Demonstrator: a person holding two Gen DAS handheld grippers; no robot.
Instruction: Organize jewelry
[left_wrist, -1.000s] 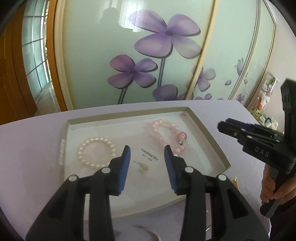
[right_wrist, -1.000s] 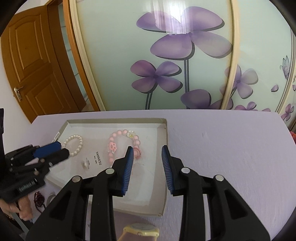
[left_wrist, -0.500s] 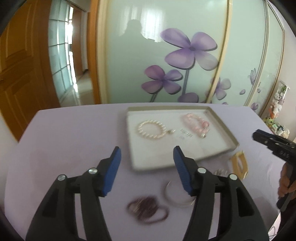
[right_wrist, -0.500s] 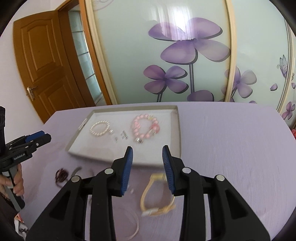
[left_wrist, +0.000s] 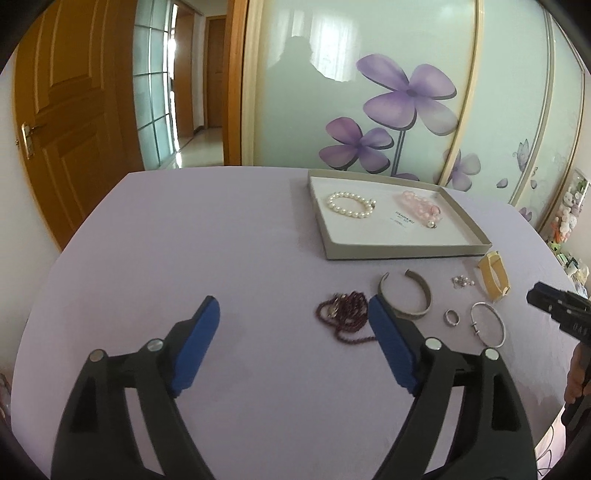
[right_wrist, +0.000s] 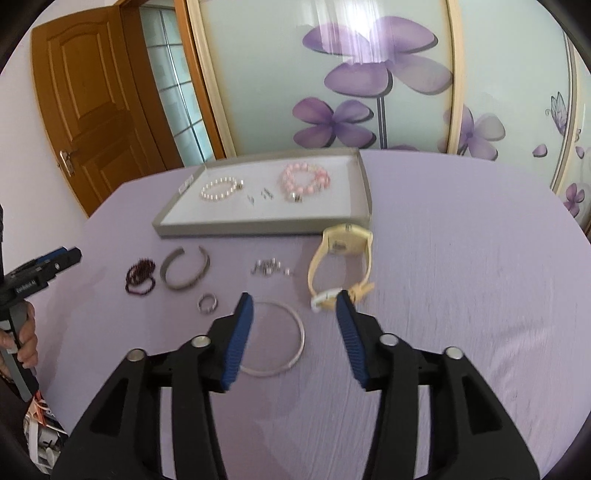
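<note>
A grey tray (left_wrist: 406, 254) (right_wrist: 258, 229) on the lilac table holds a white pearl bracelet (left_wrist: 350, 205) (right_wrist: 220, 188) and a pink bead bracelet (left_wrist: 421, 206) (right_wrist: 305, 178). In front of it lie a dark red bead string (left_wrist: 345, 318) (right_wrist: 140, 277), a grey cuff (left_wrist: 406, 295) (right_wrist: 184, 267), a small ring (left_wrist: 451, 317) (right_wrist: 207, 303), a thin silver bangle (left_wrist: 488, 323) (right_wrist: 275, 338) and a yellow watch (left_wrist: 494, 275) (right_wrist: 341, 258). My left gripper (left_wrist: 291, 314) hovers left of the bead string, jaws opening, nothing between them. My right gripper (right_wrist: 295, 306) hangs above the bangle, jaws opening, empty.
Small silver pieces (right_wrist: 267, 266) (left_wrist: 461, 282) lie between cuff and watch. A flowered sliding panel (left_wrist: 369, 92) stands behind the table, a wooden door (right_wrist: 85, 110) at the left. Bare tabletop stretches across the left half (left_wrist: 184, 240) and to the right of the watch (right_wrist: 461, 258).
Both grippers have drawn back from over the tray toward the table's near side, bringing the loose jewelry into view. Their jaws have spread wider, the left one much more.
</note>
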